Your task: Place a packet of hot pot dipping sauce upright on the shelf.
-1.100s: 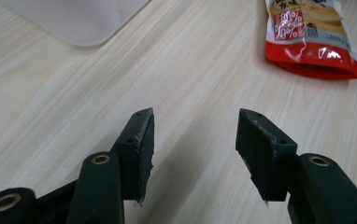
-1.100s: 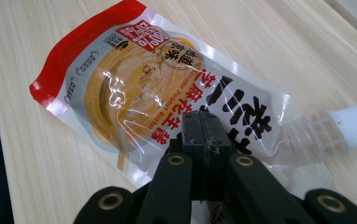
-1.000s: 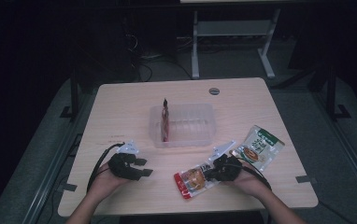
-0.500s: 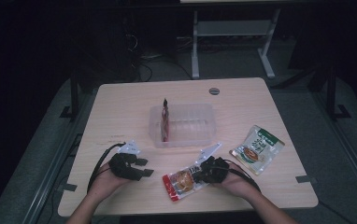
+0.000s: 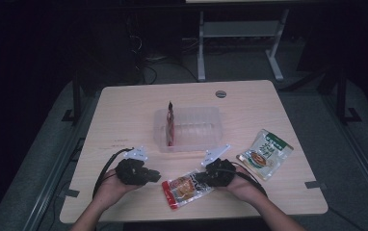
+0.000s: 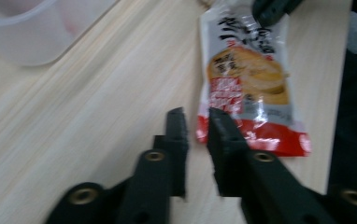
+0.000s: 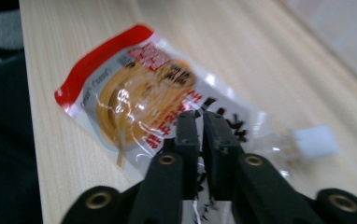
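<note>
Since a second ago I see the red snack packet (image 5: pixel 186 187) has travelled left along the near side of the table (image 5: pixel 124 110), away from the green packet (image 5: pixel 265 160), which has not moved. My right gripper (image 5: pixel 202 179) came with it. Its jaws have just been easing apart a little, yet in the right gripper view they stand almost together with the clear end of the red snack packet (image 7: pixel 144 100) between them; I read that as clamped on the film. My left gripper (image 5: pixel 155 176) has barely shifted, but its jaws have just been closing from a wide stance to a narrow gap. In the left gripper view the left gripper (image 6: pixel 196 122) has nothing between its jaws, and the packet's red bottom edge (image 6: pixel 256 135) lies just ahead of them, touching or nearly touching the right-hand jaw; I cannot tell which.

Ahead of both grippers, farther across the table, stands the clear plastic bin (image 5: pixel 191 130), with a flat red packet (image 5: pixel 170 122) upright against its left wall. Between the bin's near wall and my grippers there is a strip of bare wood. The near table edge runs close behind the red snack packet, under my forearms. Left of the left gripper the wood is open out to the table's side edge. Right of the right gripper the green packet lies near, with bare wood beyond it up to the right edge.
</note>
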Demonstrator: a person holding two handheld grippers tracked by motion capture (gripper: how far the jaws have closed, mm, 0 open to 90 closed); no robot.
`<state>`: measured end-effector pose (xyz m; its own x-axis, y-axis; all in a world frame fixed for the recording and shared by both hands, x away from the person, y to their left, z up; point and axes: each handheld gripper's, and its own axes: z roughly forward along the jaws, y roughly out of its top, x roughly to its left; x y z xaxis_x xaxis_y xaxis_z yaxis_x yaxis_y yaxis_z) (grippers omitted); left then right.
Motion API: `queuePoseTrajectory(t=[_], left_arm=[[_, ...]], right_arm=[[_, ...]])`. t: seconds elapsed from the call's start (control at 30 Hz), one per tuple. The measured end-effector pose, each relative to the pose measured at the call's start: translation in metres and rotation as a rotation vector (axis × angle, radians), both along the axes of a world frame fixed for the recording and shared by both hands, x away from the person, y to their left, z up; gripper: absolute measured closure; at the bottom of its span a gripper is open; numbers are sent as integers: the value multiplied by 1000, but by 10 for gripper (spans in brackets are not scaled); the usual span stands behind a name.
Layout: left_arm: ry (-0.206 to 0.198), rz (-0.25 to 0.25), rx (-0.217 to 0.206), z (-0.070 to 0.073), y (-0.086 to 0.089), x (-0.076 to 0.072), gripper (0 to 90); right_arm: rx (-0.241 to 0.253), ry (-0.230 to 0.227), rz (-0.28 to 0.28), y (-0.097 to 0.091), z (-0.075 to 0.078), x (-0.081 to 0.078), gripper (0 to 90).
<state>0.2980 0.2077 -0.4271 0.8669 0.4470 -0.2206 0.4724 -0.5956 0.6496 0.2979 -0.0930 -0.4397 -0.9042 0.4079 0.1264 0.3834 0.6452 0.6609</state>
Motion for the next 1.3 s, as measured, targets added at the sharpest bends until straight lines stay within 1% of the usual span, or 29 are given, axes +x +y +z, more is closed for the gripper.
queuePoseTrajectory(t=[0.03, 0.07, 0.1, 0.2, 0.23, 0.3, 0.37, 0.4, 0.43, 0.47, 0.5, 0.53, 0.57, 0.63, 0.67, 0.7, 0.77, 0.87, 0.9, 0.93, 0.97, 1.0, 1.03, 1.07, 1.1, 1.17, 1.23, 1.27, 1.3], left_arm=[[4, -7, -4, 1, -2, -1, 860], [8, -18, -8, 2, -4, -3, 885], [16, -25, -10, 3, -7, -4, 895], [20, -52, 0, 4, -16, -8, 897], [23, -57, 0, 4, -19, -9, 897], [27, -63, -1, 4, -26, -12, 897], [26, -84, 5, 5, -33, -14, 897], [33, -87, -3, 5, -37, -16, 897], [33, -97, -8, 6, -41, -17, 898], [34, -103, -8, 7, -44, -18, 898], [34, -103, -8, 7, -44, -18, 898], [35, -120, 0, 6, -52, -20, 898], [38, -125, 2, 6, -55, -21, 898], [30, -130, 14, 4, -62, -22, 898], [30, -130, 14, 4, -62, -22, 898], [34, -131, 20, 2, -68, -23, 898], [30, -132, 27, -1, -74, -22, 898], [29, -124, 45, -5, -82, -20, 898], [19, -122, 59, -6, -84, -19, 898], [19, -122, 59, -6, -84, -19, 898], [9, -110, 68, -8, -85, -17, 898], [9, -97, 69, -8, -86, -17, 898], [3, -100, 80, -10, -86, -16, 898], [3, -100, 80, -10, -86, -16, 898], [7, -95, 93, -13, -87, -15, 898], [8, -95, 93, -17, -88, -14, 898], [-4, -98, 110, -18, -90, -15, 898], [-4, -98, 110, -18, -90, -15, 898], [-12, -102, 127, -19, -92, -14, 899]], right_arm=[[11, 8, -18, -3, 2, 0, 772], [17, -1, -25, -6, 4, 0, 746], [27, 4, -39, -9, 5, 0, 712], [28, -24, -66, -18, 8, 2, 601], [40, -19, -80, -20, 9, 1, 571], [45, -26, -103, -23, 11, 0, 521], [41, -25, -111, -26, 12, 0, 486], [42, -33, -112, -28, 11, 0, 472], [40, -27, -118, -30, 11, -1, 455], [38, -32, -120, -32, 11, -1, 443], [37, -35, -125, -34, 11, -2, 433], [39, -31, -129, -37, 11, -3, 417], [45, -34, -131, -40, 12, -4, 404], [61, -25, -146, -46, 15, -6, 381], [61, -25, -146, -46, 15, -6, 381], [75, -23, -168, -52, 17, -8, 369], [90, -17, -184, -59, 17, -11, 361], [81, -9, -193, -67, 13, -15, 348], [77, -5, -195, -69, 13, -15, 348], [77, -5, -195, -69, 13, -15, 348], [74, -2, -190, -71, 12, -15, 343], [72, -2, -188, -71, 12, -15, 342], [69, -3, -183, -71, 12, -15, 342], [66, -5, -177, -71, 12, -15, 342], [63, -5, -172, -71, 11, -14, 342], [58, 2, -173, -70, 9, -13, 342], [52, 5, -174, -69, 7, -12, 341], [54, 5, -171, -68, 7, -11, 341], [57, 5, -169, -68, 6, -11, 342]])
